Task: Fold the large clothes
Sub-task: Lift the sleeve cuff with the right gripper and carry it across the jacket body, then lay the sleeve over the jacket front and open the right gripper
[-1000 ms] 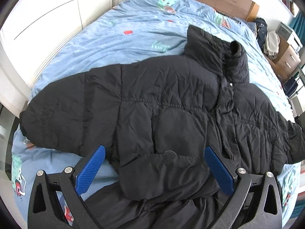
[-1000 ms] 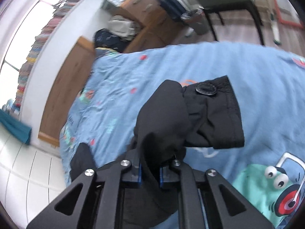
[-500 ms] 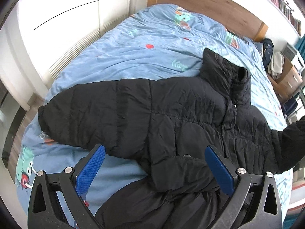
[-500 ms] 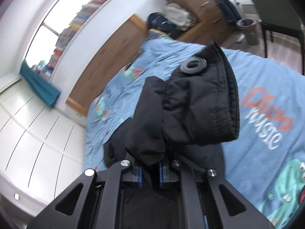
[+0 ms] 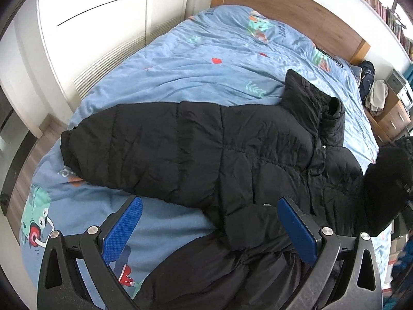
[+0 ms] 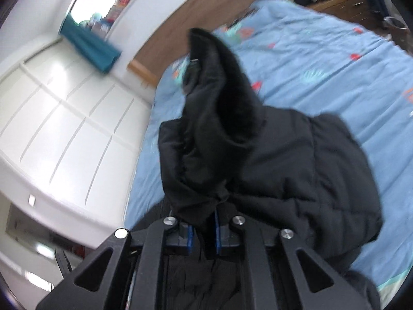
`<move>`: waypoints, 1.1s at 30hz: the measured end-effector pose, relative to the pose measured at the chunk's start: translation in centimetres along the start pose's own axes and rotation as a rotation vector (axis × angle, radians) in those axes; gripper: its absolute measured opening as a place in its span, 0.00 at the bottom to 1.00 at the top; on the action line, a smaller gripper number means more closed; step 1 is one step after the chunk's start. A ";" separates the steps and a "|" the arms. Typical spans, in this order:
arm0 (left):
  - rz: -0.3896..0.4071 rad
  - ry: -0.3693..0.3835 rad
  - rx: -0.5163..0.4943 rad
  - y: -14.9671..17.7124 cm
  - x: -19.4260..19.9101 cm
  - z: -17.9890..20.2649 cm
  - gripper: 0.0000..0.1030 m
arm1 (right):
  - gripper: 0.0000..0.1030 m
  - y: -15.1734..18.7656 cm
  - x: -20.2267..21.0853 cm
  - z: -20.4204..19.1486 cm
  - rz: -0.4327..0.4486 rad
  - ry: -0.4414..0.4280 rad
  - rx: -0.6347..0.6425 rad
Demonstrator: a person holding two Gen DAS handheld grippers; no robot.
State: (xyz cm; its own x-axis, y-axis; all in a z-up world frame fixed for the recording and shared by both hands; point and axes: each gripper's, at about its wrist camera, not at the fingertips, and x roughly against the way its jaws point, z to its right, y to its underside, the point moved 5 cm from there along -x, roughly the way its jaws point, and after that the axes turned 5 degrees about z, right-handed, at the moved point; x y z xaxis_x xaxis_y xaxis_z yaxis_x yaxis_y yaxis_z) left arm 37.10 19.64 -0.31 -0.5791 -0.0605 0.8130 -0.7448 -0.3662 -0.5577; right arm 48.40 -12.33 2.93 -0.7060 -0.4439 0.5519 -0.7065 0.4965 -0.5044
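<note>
Black puffer jacket (image 5: pixel 232 160) takes up the near half of the bed, leaving bare blue duvet (image 5: pixel 206 59) beyond it.

Past the jacket's collar the duvet runs open to the wooden headboard (image 5: pixel 291 7). Left of the jacket, a white wardrobe (image 5: pixel 103 25) closes in beside the bed. Right of it, a raised sleeve (image 6: pixel 219 118), pinched in the right gripper (image 6: pixel 202 235), blocks the way above the jacket. The left gripper (image 5: pixel 209 230) hangs spread over the hem.
</note>
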 end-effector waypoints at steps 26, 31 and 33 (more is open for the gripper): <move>-0.034 0.021 -0.060 1.1 -1.6 4.3 0.99 | 0.19 16.4 -6.1 1.1 -0.393 0.190 0.466; -0.032 0.012 -0.093 1.0 -1.7 5.9 0.99 | 0.39 17.2 -4.8 -0.2 -0.415 0.133 0.522; -0.039 0.028 -0.103 1.1 -1.8 7.0 0.99 | 0.39 17.9 -4.1 -1.2 -0.434 0.099 0.543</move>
State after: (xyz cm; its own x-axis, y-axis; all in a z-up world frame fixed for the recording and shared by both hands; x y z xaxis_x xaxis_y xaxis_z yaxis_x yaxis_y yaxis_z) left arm 39.64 12.85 -1.26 -0.5570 -0.0216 0.8302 -0.7962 -0.2705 -0.5413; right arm 38.70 -0.70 -7.59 -0.3647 -0.4348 0.8233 -0.8669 -0.1641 -0.4707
